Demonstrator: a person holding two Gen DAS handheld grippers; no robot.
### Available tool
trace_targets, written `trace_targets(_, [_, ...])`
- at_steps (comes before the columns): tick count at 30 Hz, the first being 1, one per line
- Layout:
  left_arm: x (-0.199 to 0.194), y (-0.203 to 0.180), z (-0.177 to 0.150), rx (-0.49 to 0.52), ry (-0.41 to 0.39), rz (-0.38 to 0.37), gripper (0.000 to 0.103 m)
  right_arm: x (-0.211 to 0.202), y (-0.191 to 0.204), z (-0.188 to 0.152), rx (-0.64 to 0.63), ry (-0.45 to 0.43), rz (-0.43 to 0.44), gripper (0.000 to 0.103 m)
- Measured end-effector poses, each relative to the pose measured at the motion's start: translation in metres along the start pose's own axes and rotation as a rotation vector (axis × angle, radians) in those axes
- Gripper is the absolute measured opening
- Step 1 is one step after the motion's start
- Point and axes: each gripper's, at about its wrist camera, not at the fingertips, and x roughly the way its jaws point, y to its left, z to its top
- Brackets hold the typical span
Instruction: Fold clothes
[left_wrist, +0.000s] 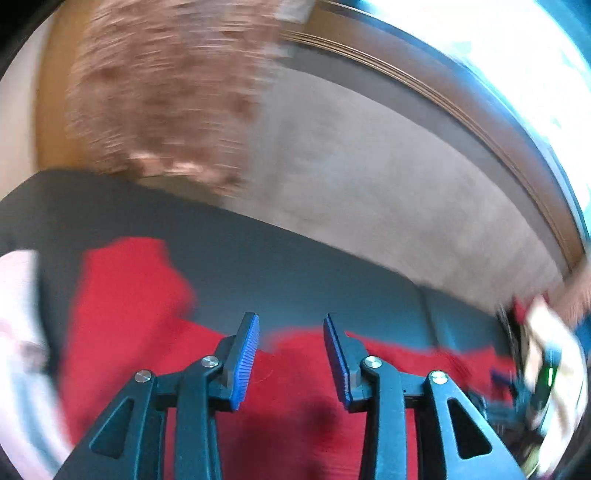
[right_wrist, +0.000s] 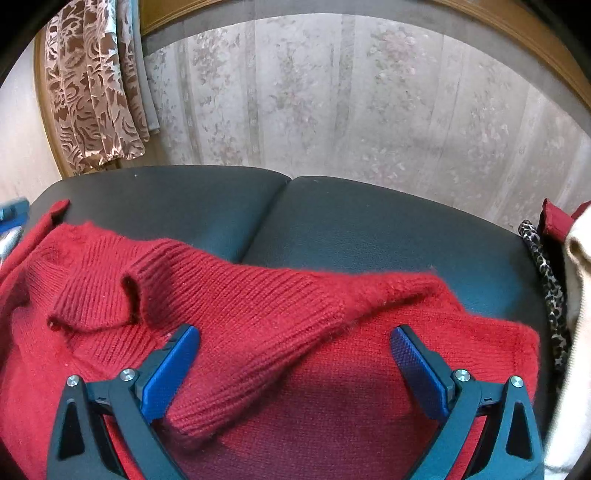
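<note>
Left view is smeared; the red sweater (right_wrist: 258, 332) runs off-frame. Left tool (left_wrist: 291, 354) partly spread and empty, right tool (right_wrist: 295, 373) wide above the sweater.

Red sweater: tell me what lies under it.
The red knitted sweater lies spread on a dark padded cushion surface with a seam down its middle. One sleeve is folded across the body. Whatever else lies beneath the sweater is covered.
</note>
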Motion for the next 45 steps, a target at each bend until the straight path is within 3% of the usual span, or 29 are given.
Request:
trace_targets(2, [0.002,0.045,0.023,-0.088,0.018,0.038,0.05,0.0,0.001,0.0,0.003,-0.004,0.002,0.103])
trace_targets(6, [0.019,0.114,0.044,-0.274,0.086,0.082,0.053,-0.002,0.001,0.0,0.011,-0.01,0.008,0.103])
trace_targets(9, [0.032,0.136,0.05,-0.335,0.105,0.084,0.054,-0.002,0.001,0.0,0.012,-0.012,0.008,0.103])
trace_targets(15, [0.064,0.141,0.044,-0.326,0.208,0.187,0.054,-0.003,0.001,-0.002,0.015,-0.016,0.009,0.103])
trace_targets(21, [0.068,0.135,0.039,-0.314,0.184,0.239,0.052,-0.003,0.001,-0.003,0.02,-0.02,0.014,0.103])
trace_targets(24, [0.066,0.125,0.036,-0.237,0.213,0.31,0.032,-0.004,0.001,-0.004,0.019,-0.02,0.012,0.103])
trace_targets(25, [0.06,0.129,0.035,-0.267,0.216,0.288,0.016,-0.004,0.001,-0.004,0.019,-0.02,0.012,0.103])
trace_targets(26, [0.054,0.135,0.035,-0.329,0.212,0.254,0.012,-0.004,0.001,-0.004,0.019,-0.02,0.011,0.103])
trace_targets(29, [0.029,0.144,0.037,-0.427,0.133,0.194,0.011,-0.003,0.001,-0.003,0.018,-0.019,0.01,0.103])
trace_targets(34, [-0.034,0.12,0.046,-0.482,-0.036,-0.008,0.01,-0.001,0.0,-0.003,0.018,-0.019,0.01,0.103])
trace_targets(40, [-0.086,0.032,0.048,-0.393,-0.123,-0.264,0.009,-0.001,0.0,-0.002,0.02,-0.016,0.011,0.103])
trace_targets(43, [-0.094,-0.029,0.028,-0.3,-0.112,-0.373,0.009,-0.001,0.0,-0.001,0.023,-0.014,0.016,0.103])
trace_targets(45, [-0.09,-0.069,0.002,-0.202,-0.075,-0.4,0.009,-0.001,-0.002,-0.001,0.029,-0.013,0.023,0.103])
